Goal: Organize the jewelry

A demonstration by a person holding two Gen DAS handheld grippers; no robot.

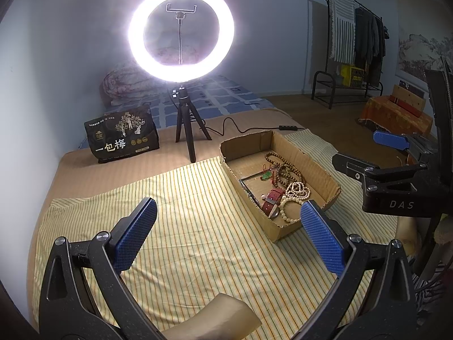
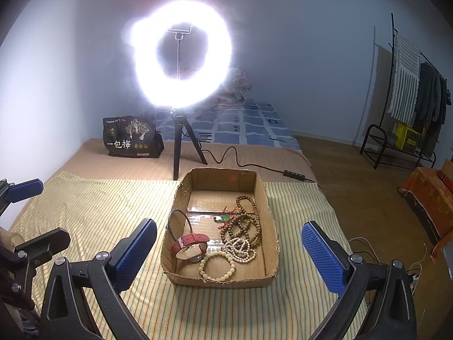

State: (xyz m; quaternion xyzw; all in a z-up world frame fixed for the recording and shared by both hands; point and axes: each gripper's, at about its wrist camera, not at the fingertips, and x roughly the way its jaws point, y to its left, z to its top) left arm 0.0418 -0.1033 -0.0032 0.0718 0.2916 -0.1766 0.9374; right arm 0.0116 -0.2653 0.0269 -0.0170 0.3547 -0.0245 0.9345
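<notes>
A shallow cardboard box [image 2: 270,212] sits on the striped cloth [image 2: 99,206] and holds the jewelry: a red-strap watch [image 2: 190,244], a white bead bracelet [image 2: 218,266], a white bead strand [image 2: 240,249], brown bead strands [image 2: 246,221], a green pendant on red cord [image 2: 225,217] and a dark hoop [image 2: 181,222]. My right gripper [image 2: 229,249] is open and empty, just in front of the box. My left gripper [image 1: 228,231] is open and empty over the cloth, left of the box [image 1: 317,167]. The watch [image 1: 272,198] and the beads [image 1: 296,191] also show in the left wrist view.
A lit ring light on a tripod [image 2: 181,56] stands behind the box, its cable [image 2: 254,165] running right. A black snack bag [image 2: 131,137] stands at the back left. A clothes rack [image 2: 410,99] and a wooden floor [image 2: 354,184] lie to the right.
</notes>
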